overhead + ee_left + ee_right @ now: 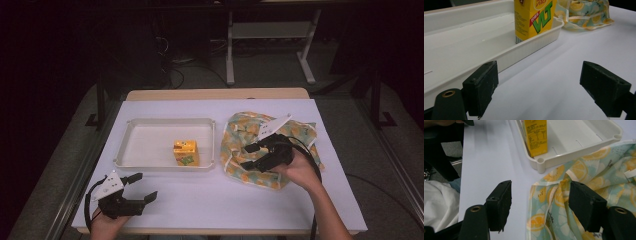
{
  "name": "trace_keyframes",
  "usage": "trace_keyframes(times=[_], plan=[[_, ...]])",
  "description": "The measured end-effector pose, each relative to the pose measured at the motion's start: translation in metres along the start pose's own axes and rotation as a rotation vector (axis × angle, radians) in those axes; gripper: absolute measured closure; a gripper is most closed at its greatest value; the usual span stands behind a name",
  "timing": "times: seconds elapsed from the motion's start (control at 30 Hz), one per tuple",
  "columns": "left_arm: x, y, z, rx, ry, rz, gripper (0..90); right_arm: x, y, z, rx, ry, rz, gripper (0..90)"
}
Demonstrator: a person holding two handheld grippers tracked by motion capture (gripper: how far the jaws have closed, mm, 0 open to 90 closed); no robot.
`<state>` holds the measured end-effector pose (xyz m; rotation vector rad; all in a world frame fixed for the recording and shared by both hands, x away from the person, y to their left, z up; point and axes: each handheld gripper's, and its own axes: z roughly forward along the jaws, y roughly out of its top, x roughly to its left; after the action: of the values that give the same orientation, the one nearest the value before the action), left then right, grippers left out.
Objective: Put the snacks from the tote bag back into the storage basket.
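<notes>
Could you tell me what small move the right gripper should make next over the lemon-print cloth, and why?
Probably lower the right gripper a little and close on the cloth's near edge. Its jaws stand open above that edge, one over the bare table, one over the fabric, with nothing pinched. The left gripper rests open by the tray, so it seems to be waiting.
</notes>
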<state>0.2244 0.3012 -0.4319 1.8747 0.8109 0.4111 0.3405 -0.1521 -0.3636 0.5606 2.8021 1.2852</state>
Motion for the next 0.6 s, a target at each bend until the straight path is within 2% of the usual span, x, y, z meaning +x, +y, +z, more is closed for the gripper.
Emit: trace_keyframes(times=[0.4,0.5,0.6], plan=[[0.0,0.0,0.0,0.003,0.0,0.007,14.9,0.005,-0.023,-0.01,-0.015,-0.011,0.041,34.0],[0.0,0.0,-0.001,0.004,0.002,0.003,14.9,0.005,-0.029,-0.012,-0.004,-0.017,0.051,33.6],[0.001,0.0,0.0,0.004,0.002,0.004,14.9,0.006,-0.035,-0.016,-0.022,-0.022,0.059,33.8]])
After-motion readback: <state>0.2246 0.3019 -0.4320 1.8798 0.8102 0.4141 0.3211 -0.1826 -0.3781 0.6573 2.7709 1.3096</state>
